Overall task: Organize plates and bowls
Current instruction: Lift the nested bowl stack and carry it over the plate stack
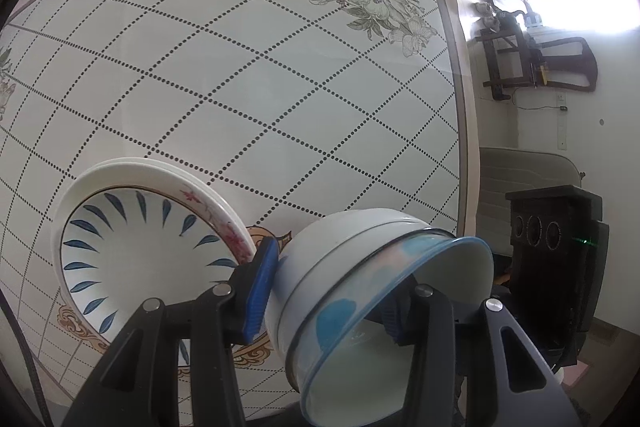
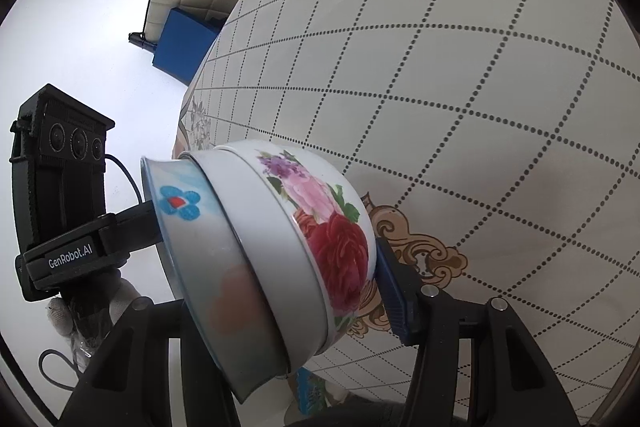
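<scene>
Bowls (image 1: 360, 267), a nested stack of several, sat tipped on their side between both sets of tongs, clear of the worktop (image 1: 240, 67). Left wrist view: left tongs (image 1: 326, 291) clamped the stack, one blue pad (image 1: 260, 291) pressed on the outer white wall, the other pad inside the blue-rimmed bowl (image 1: 400, 307) (partly hidden by the rim). Just left of the pad lay a stack of plates (image 1: 148, 251) flat on the worktop, top one with blue leaf strokes, a pink-flowered rim under it. Checked tablecloth with grey flowers covered the worktop.

Right wrist view: right tongs (image 2: 280, 287) gripped the same stack from the opposite side, blue pad (image 2: 394, 299) against the base of the rose-painted bowl (image 2: 320, 227); the other finger was hidden behind the bowls. Left tongs' body and a gloved hand (image 2: 68, 311) showed at left.
</scene>
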The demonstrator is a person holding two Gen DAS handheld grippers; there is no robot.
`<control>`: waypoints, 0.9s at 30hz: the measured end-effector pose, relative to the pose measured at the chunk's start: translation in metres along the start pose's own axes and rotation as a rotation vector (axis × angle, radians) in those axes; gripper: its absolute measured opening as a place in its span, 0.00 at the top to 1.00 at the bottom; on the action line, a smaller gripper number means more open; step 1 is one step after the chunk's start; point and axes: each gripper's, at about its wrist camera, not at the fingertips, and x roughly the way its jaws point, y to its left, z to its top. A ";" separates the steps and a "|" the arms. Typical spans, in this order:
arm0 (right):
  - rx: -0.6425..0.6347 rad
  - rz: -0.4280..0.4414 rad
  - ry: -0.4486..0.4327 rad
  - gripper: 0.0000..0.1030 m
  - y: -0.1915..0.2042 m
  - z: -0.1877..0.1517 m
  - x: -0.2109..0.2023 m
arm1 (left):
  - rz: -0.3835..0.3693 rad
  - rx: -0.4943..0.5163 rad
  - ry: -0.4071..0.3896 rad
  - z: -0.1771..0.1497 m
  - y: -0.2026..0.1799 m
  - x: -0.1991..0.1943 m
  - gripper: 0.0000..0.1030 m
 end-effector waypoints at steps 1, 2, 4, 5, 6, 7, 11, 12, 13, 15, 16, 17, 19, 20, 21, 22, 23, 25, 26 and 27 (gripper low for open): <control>-0.005 0.000 0.003 0.46 0.004 -0.001 0.002 | 0.003 -0.003 -0.004 -0.001 0.003 -0.002 0.59; -0.008 0.001 0.010 0.46 0.008 -0.002 0.005 | 0.003 -0.008 -0.008 -0.003 0.006 -0.005 0.59; -0.021 -0.003 0.018 0.46 0.017 -0.004 0.011 | 0.010 -0.012 -0.019 -0.005 0.014 -0.012 0.59; -0.028 -0.004 0.022 0.46 0.022 -0.004 0.014 | 0.013 -0.015 -0.024 -0.006 0.018 -0.015 0.59; -0.032 -0.003 0.027 0.46 0.025 -0.006 0.017 | 0.017 -0.020 -0.028 -0.007 0.022 -0.017 0.59; -0.036 -0.001 0.032 0.46 0.029 -0.007 0.021 | 0.019 -0.026 -0.030 -0.008 0.027 -0.020 0.59; -0.057 0.002 0.056 0.46 0.045 -0.008 0.037 | 0.024 -0.057 -0.038 -0.012 0.048 -0.028 0.59; -0.063 0.003 0.061 0.46 0.048 -0.008 0.041 | 0.026 -0.064 -0.039 -0.013 0.054 -0.029 0.59; -0.067 0.004 0.068 0.46 0.050 -0.009 0.045 | 0.026 -0.070 -0.041 -0.015 0.060 -0.032 0.59; -0.075 0.004 0.082 0.45 0.056 -0.011 0.054 | 0.028 -0.085 -0.040 -0.017 0.071 -0.035 0.59; -0.080 0.005 0.087 0.46 0.058 -0.011 0.057 | 0.029 -0.091 -0.042 -0.019 0.076 -0.036 0.59; -0.085 0.004 0.096 0.46 0.061 -0.011 0.062 | 0.030 -0.096 -0.042 -0.020 0.081 -0.037 0.59; -0.092 0.001 0.108 0.46 0.065 -0.013 0.071 | 0.031 -0.110 -0.041 -0.021 0.091 -0.038 0.59; -0.096 0.000 0.116 0.46 0.067 -0.013 0.075 | 0.031 -0.115 -0.042 -0.022 0.095 -0.038 0.59; -0.098 -0.002 0.122 0.45 0.069 -0.013 0.080 | 0.030 -0.123 -0.041 -0.022 0.101 -0.037 0.59; -0.101 -0.004 0.127 0.46 0.071 -0.014 0.084 | 0.030 -0.129 -0.040 -0.023 0.105 -0.037 0.59; -0.106 -0.008 0.132 0.46 0.073 -0.014 0.088 | 0.029 -0.134 -0.041 -0.023 0.109 -0.037 0.59; -0.108 -0.013 0.141 0.45 0.076 -0.014 0.096 | 0.027 -0.145 -0.039 -0.023 0.117 -0.035 0.59; -0.111 -0.016 0.145 0.45 0.079 -0.013 0.102 | 0.027 -0.150 -0.038 -0.023 0.121 -0.034 0.59; -0.112 -0.019 0.148 0.45 0.081 -0.012 0.107 | 0.027 -0.153 -0.037 -0.023 0.125 -0.033 0.59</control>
